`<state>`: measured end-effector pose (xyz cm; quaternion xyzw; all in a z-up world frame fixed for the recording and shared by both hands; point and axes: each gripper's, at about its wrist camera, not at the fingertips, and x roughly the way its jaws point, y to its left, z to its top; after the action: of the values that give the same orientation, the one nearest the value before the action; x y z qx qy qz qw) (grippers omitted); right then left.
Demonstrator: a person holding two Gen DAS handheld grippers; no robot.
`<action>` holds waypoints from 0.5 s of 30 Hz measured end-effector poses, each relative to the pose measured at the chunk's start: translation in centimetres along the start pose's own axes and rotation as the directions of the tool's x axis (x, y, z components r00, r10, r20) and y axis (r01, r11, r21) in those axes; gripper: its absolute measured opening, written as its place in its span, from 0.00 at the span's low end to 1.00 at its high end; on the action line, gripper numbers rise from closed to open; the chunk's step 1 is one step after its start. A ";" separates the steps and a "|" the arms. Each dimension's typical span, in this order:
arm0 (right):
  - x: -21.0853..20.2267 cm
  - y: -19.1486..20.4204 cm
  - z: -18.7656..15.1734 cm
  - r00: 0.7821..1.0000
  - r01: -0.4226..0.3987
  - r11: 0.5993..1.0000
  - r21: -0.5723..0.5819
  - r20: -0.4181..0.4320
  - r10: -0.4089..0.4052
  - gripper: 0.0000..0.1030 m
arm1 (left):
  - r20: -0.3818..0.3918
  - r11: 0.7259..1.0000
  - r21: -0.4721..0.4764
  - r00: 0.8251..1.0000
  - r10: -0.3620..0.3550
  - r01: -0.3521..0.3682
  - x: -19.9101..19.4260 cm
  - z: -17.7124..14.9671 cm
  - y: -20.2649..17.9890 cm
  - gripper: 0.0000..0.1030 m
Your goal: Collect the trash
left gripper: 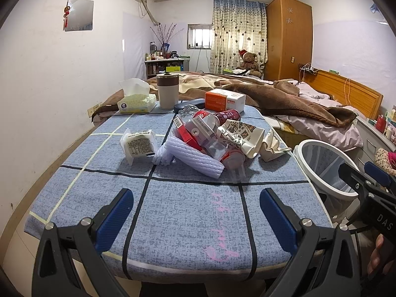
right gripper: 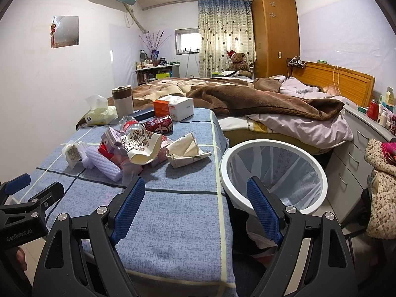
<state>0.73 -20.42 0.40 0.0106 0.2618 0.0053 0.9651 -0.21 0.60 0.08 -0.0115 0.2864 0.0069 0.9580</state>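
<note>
A heap of trash lies mid-table on the blue cloth (left gripper: 188,222): a white foam sleeve (left gripper: 195,159), a clear plastic bottle (left gripper: 208,128), a red can (left gripper: 229,115), a patterned paper cup (left gripper: 241,135), a crumpled beige wrapper (left gripper: 272,144) and a white plastic pack (left gripper: 139,144). My left gripper (left gripper: 195,198) hovers open and empty over the near table edge, short of the heap. My right gripper (right gripper: 195,185) is open and empty too, over the table's right edge beside the white bin (right gripper: 224,173) with a clear liner. The heap (right gripper: 138,148) is ahead-left of it.
At the table's far end stand a tissue box (left gripper: 136,101), a lidded tumbler (left gripper: 168,91), an orange-and-white box (left gripper: 224,99) and a dark case (left gripper: 188,105). A bed with a brown blanket (right gripper: 259,99) lies beyond. A drawer unit (right gripper: 351,158) flanks the bin on the right.
</note>
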 end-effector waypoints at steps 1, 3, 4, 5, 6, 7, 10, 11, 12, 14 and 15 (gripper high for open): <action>0.0 -0.1 0.0 1.000 -0.001 1.000 0.000 0.001 0.001 0.83 | 0.000 1.000 0.000 1.000 0.001 -0.001 0.0 0.0 0.0 1.00; 0.0 0.0 0.0 1.000 0.001 1.000 0.000 0.000 -0.001 0.83 | 0.000 1.000 0.000 1.000 0.001 -0.001 0.0 0.0 0.0 1.00; 0.0 0.0 0.0 1.000 0.000 1.000 -0.001 -0.001 0.000 0.83 | 0.000 1.000 -0.001 1.000 0.000 0.000 0.0 0.0 0.0 1.00; 0.0 0.0 0.0 1.000 0.001 1.000 -0.001 0.000 -0.001 0.83 | 0.001 1.000 -0.002 1.000 0.000 0.000 0.0 0.0 0.1 1.00; 0.0 0.0 0.0 1.000 0.002 1.000 -0.001 0.000 -0.002 0.83 | 0.000 1.000 -0.002 1.000 0.000 0.000 0.0 0.1 0.1 1.00; 0.0 0.0 0.0 1.000 0.002 1.000 -0.001 0.000 -0.002 0.83 | 0.000 1.000 -0.003 1.000 0.001 -0.001 0.0 0.1 0.1 1.00; 0.0 0.0 0.0 1.000 0.001 1.000 -0.004 0.000 -0.001 0.83 | 0.000 1.000 -0.004 1.000 0.002 -0.002 0.0 0.1 0.2 1.00; 0.0 0.1 0.0 1.000 0.000 1.000 -0.004 0.000 0.000 0.83 | 0.002 1.000 -0.005 1.000 0.002 -0.002 -0.1 0.1 0.2 1.00; 0.0 0.1 0.0 1.000 0.001 1.000 -0.005 0.000 -0.001 0.83 | 0.002 1.000 -0.004 1.000 0.002 -0.002 0.0 0.1 0.2 1.00; 0.0 0.1 0.0 1.000 0.000 1.000 -0.005 0.000 0.000 0.83 | 0.001 1.000 -0.005 1.000 0.002 -0.002 0.0 0.1 0.2 1.00; 0.0 0.1 0.0 1.000 0.000 1.000 -0.005 0.000 0.000 0.83 | 0.001 1.000 -0.004 1.000 0.001 -0.001 0.1 0.2 0.2 1.00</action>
<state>0.70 -20.34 0.43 0.0080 0.2618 0.0058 0.9651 -0.06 0.81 0.17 -0.0134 0.2860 0.0082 0.9581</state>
